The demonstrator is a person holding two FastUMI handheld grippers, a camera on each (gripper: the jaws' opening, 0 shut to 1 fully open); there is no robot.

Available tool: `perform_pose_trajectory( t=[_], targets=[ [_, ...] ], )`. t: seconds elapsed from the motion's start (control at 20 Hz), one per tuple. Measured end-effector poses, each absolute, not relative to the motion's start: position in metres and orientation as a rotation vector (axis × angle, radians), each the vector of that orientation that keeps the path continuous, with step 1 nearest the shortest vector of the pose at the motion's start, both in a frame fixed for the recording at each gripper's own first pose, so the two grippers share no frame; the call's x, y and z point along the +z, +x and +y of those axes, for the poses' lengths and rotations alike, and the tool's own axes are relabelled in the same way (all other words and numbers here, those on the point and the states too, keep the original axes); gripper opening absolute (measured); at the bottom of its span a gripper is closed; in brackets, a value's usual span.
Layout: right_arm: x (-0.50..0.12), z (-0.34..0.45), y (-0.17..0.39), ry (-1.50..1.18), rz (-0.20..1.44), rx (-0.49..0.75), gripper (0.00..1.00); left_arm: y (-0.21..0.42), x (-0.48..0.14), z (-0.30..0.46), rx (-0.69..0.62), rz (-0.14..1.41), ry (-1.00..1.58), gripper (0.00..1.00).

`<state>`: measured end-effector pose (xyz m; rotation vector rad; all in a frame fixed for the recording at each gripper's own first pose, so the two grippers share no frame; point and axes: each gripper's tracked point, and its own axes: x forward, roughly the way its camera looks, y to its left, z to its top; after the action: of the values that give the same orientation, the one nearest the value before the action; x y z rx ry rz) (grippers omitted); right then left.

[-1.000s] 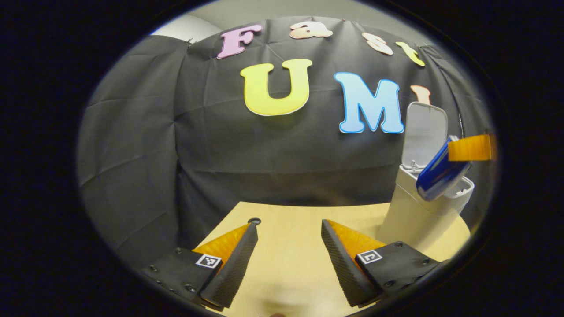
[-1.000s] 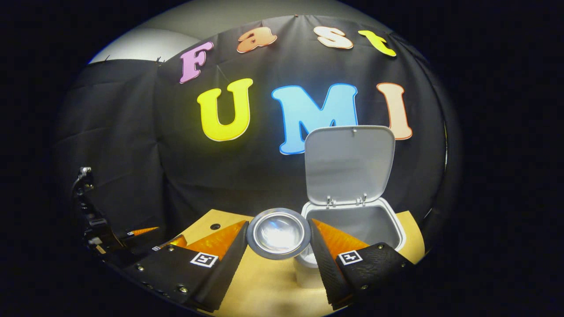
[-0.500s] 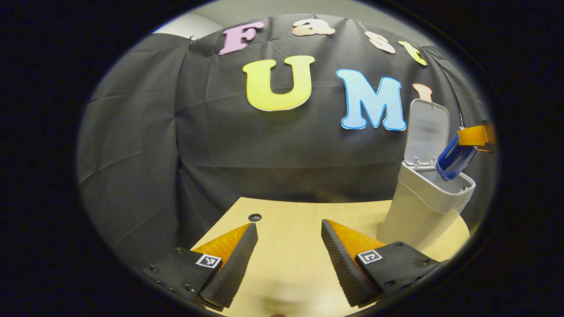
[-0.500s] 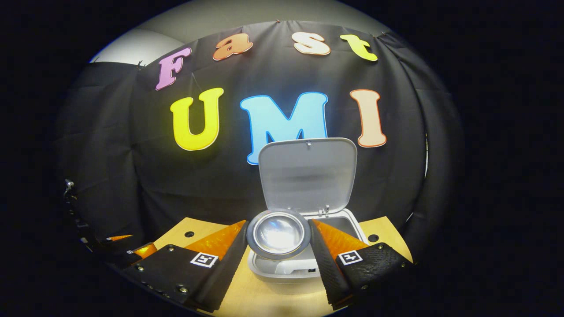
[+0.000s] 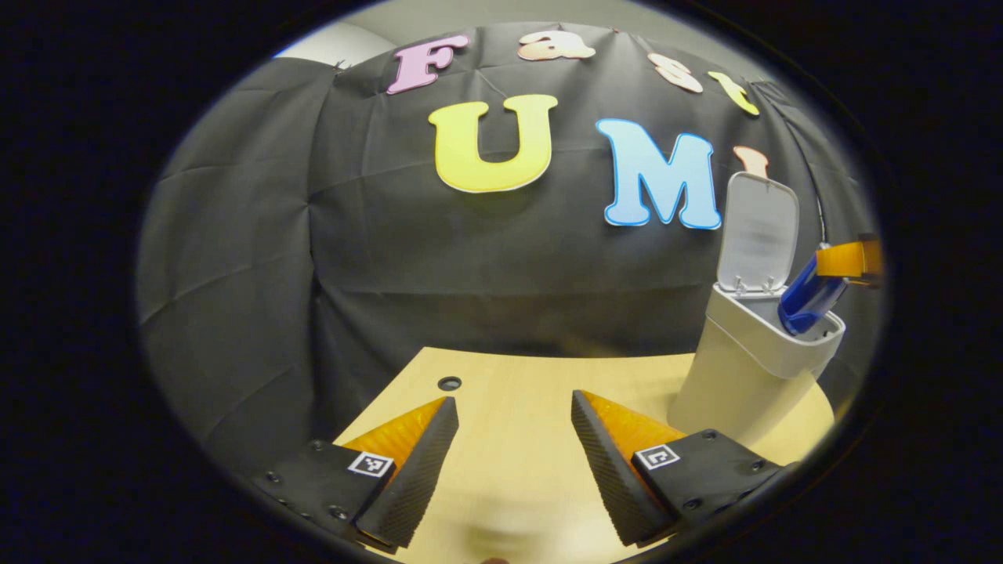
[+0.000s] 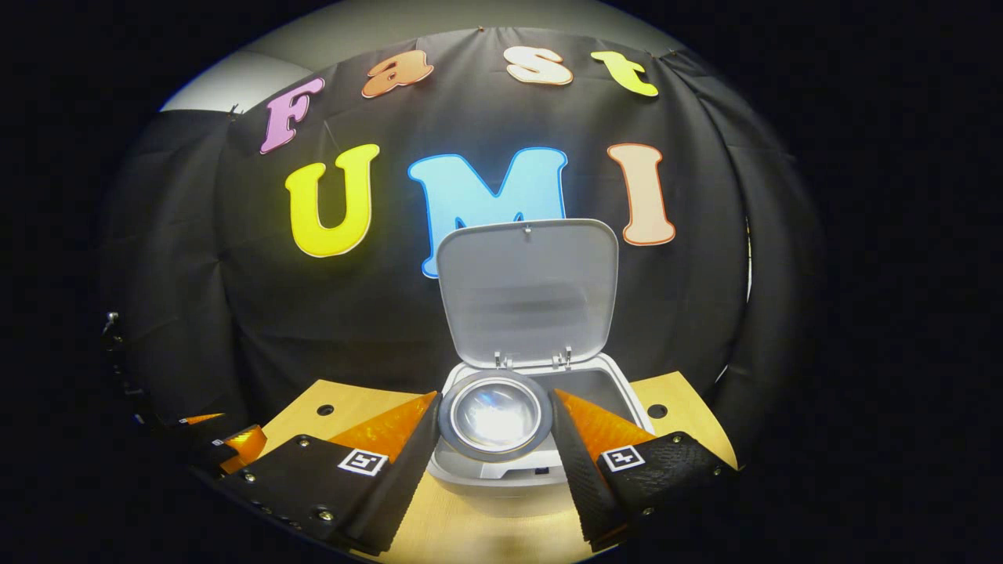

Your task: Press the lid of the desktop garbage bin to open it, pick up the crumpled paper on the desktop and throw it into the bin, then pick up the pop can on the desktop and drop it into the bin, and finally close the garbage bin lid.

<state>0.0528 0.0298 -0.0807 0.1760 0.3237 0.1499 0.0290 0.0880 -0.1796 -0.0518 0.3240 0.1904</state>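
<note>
Right gripper [image 6: 495, 439] has its jaws clamped on the pop can [image 6: 495, 415], tilted over the open bin [image 5: 752, 368] near the surface's far right corner — lid [image 6: 526, 290] upright. Left gripper [image 5: 513, 462] jaws gape wide — empty, above the surface [image 5: 517, 392].

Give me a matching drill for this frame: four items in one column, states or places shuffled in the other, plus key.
Items:
1. blue pop can
2. white hinged bin lid
3. left gripper
4. light wooden tabletop

States:
A. standing up, open
B. open, holding nothing
C. clamped in the right gripper, tilted over the white plastic garbage bin
D. bearing the bin

Pairs: 1-C, 2-A, 3-B, 4-D
</note>
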Motion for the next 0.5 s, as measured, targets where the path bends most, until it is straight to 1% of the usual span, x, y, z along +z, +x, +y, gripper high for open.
perform_pose_trajectory(
  t=[0.05,0.1,0.15,0.25,0.3,0.35,0.45,0.5],
  targets=[
    [-0.083,0.026,0.054,0.173,0.326,0.136,0.84,0.028,-0.181,0.088,0.190,0.325,-0.051,1.00],
    [-0.086,0.022,0.054,0.176,0.330,0.127,0.84,0.029,-0.182,0.087,0.189,0.327,-0.049,0.96],
    [-0.089,0.020,0.054,0.182,0.336,0.120,0.84,0.029,-0.182,0.086,0.187,0.328,-0.046,0.96],
    [-0.094,0.015,0.052,0.193,0.347,0.107,0.84,0.030,-0.184,0.086,0.187,0.333,-0.041,1.00],
    [-0.099,0.010,0.057,0.198,0.353,0.098,0.84,0.029,-0.184,0.085,0.187,0.334,-0.041,0.85],
    [-0.101,0.008,0.057,0.202,0.359,0.091,0.84,0.028,-0.185,0.085,0.185,0.335,-0.042,1.00],
    [-0.101,0.006,0.056,0.215,0.356,0.084,0.84,0.028,-0.185,0.085,0.184,0.335,-0.043,1.00],
    [-0.102,0.003,0.056,0.216,0.355,0.078,0.84,0.029,-0.185,0.084,0.182,0.335,-0.042,0.85]
  ],
)
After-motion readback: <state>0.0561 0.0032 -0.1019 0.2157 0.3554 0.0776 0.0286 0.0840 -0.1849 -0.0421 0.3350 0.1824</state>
